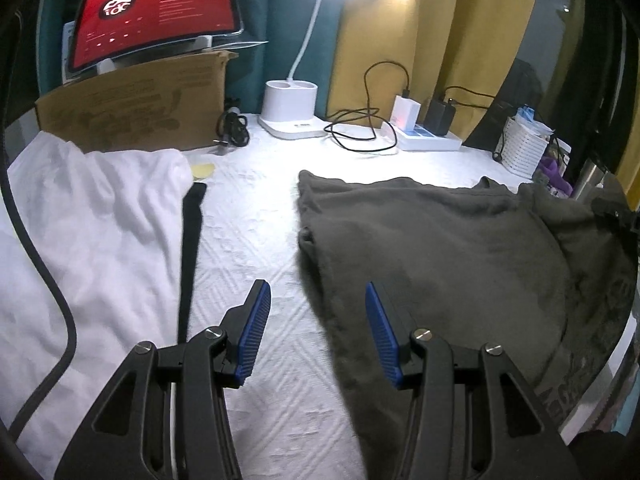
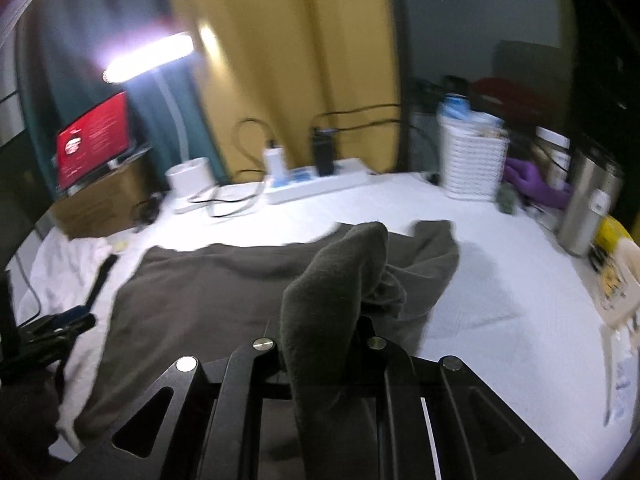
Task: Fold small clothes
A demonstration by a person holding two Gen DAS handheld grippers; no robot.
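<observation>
A dark grey garment (image 1: 440,248) lies spread on the white bedcover (image 1: 256,240), right of centre. My left gripper (image 1: 316,320) is open and empty, hovering at the garment's left edge. In the right wrist view my right gripper (image 2: 324,332) is shut on a fold of the grey garment (image 2: 340,276) and holds it lifted above the rest of the cloth (image 2: 208,292); its fingertips are hidden by the fabric. The left gripper (image 2: 60,328) shows at the far left.
A white garment (image 1: 92,216) and a black strap (image 1: 191,248) lie at the left. Along the back stand a cardboard box (image 1: 136,108) with a red screen (image 1: 156,12), a white lamp base (image 1: 290,108), a power strip (image 1: 424,136), a white basket (image 2: 472,164) and a steel tumbler (image 2: 588,200).
</observation>
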